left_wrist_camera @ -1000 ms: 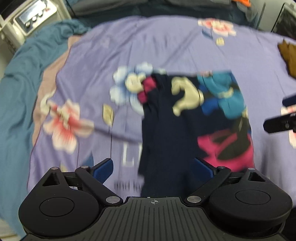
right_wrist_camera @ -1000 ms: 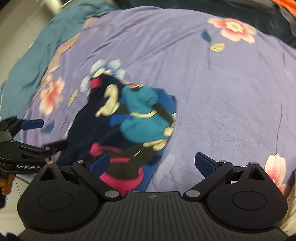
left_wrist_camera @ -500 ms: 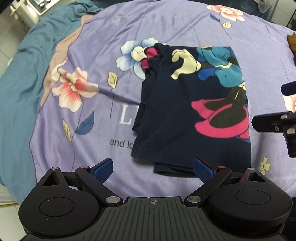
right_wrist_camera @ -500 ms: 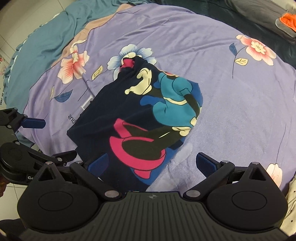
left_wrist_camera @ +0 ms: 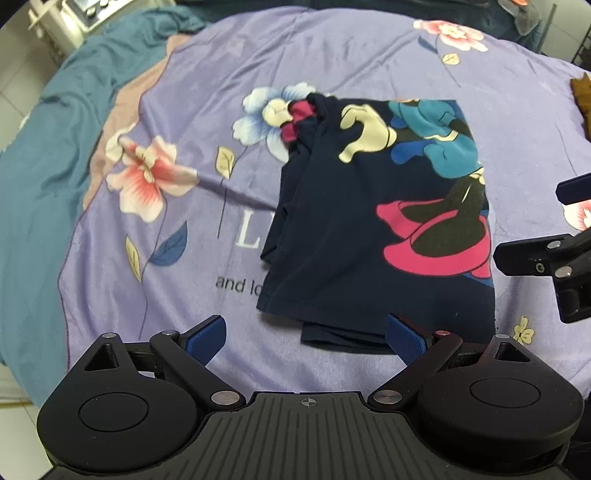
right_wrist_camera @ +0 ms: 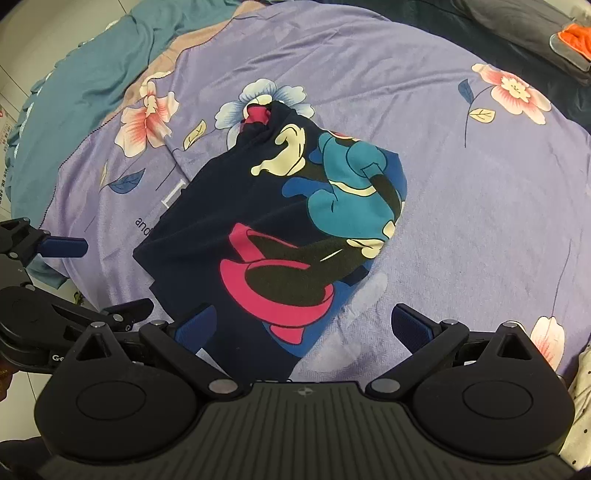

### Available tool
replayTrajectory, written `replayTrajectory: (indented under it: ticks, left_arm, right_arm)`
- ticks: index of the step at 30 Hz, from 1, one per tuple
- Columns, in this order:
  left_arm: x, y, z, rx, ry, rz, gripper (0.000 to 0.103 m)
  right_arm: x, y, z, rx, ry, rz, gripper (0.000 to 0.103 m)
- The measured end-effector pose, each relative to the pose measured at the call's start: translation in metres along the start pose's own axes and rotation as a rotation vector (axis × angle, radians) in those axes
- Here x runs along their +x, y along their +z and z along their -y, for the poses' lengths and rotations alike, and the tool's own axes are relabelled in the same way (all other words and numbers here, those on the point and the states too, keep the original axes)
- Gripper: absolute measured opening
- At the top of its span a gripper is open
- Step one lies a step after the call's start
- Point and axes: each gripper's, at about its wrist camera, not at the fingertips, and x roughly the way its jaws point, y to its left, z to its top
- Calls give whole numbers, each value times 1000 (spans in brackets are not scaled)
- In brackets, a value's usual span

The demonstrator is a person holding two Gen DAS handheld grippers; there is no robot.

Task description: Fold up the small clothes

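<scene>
T-shirt (left_wrist_camera: 373,236), navy with a cartoon print, lies half-folded mid-frame on the purple floral bedspread (left_wrist_camera: 332,55). Looks light and floppy; I'd pinch the bottom hem corners. Left tongs (left_wrist_camera: 306,334) and right tongs (right_wrist_camera: 302,326) gape, holding nothing.

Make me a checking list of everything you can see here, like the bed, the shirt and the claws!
Surface: purple flowered blanket, teal bedding at its edge.
Job's things: navy cartoon shirt lying partly folded, flat on the blanket.
Clutter: brown cloth and orange item at the far edges.
Grippers: left claw open, empty; right claw open, empty, over the shirt's near corner.
Cables: nothing seen.
Surroundings: white machine beyond the bed.
</scene>
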Motion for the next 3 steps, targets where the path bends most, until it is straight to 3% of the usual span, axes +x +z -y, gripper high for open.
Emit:
replayTrajectory:
  ticks: [3]
  left_arm:
    - [3,1,0,12,11,-24,103]
  right_arm:
    - [0,-1,2,9,-4,2,101]
